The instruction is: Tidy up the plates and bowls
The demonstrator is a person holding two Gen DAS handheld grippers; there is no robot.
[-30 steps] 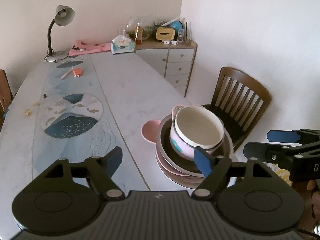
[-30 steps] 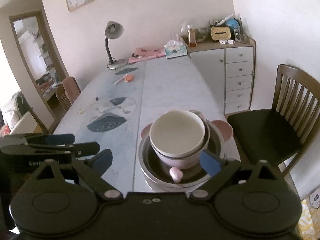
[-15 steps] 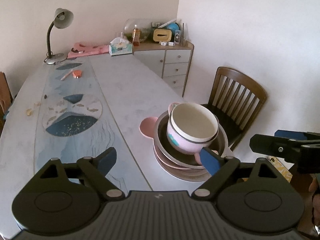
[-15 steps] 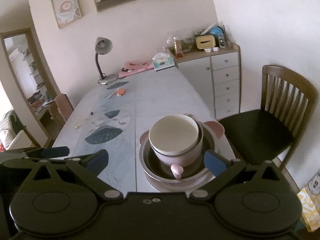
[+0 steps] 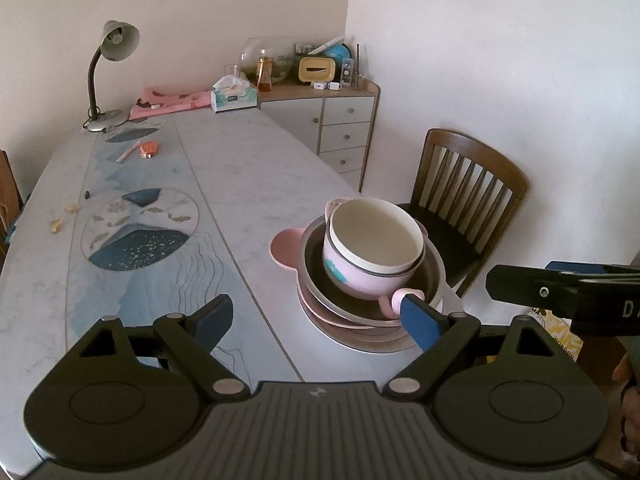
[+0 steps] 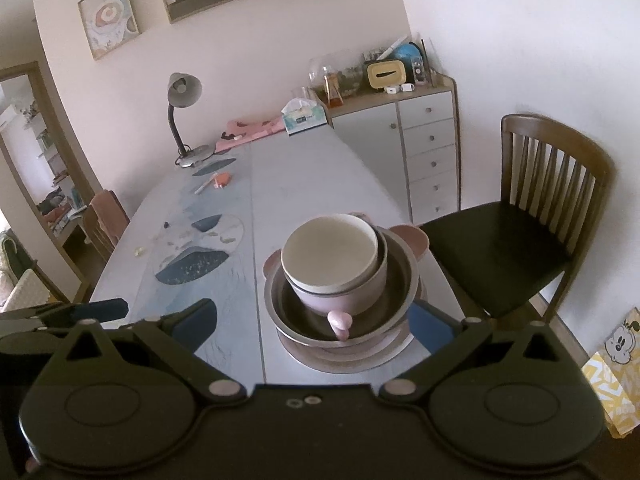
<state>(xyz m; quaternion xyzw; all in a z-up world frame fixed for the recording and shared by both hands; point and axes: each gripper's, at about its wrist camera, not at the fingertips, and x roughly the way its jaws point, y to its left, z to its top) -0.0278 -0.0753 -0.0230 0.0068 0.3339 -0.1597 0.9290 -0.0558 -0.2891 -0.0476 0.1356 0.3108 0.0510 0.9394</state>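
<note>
A stack of dishes stands near the table's right edge. A cream bowl (image 5: 376, 236) sits inside a pink handled bowl (image 5: 360, 280), which sits in a dark metal bowl (image 5: 432, 276) on pink plates (image 5: 286, 246). The stack also shows in the right wrist view: cream bowl (image 6: 330, 250), pink bowl (image 6: 340, 300), metal bowl (image 6: 400, 284). My left gripper (image 5: 316, 318) is open and empty, held back left of the stack. My right gripper (image 6: 316, 326) is open and empty, held before the stack. Each gripper shows in the other's view: right (image 5: 560, 290), left (image 6: 64, 314).
A marble table (image 5: 248, 168) with a patterned runner holds a desk lamp (image 5: 110, 68), tissue box (image 5: 234, 96), pink cloth and small items at its far end. A wooden chair (image 5: 468, 196) stands right of the stack. A drawer cabinet (image 6: 424, 148) stands in the corner.
Both grippers have drawn back and risen from the stack, which looks smaller and farther. Both stay open. The dishes have not moved.
</note>
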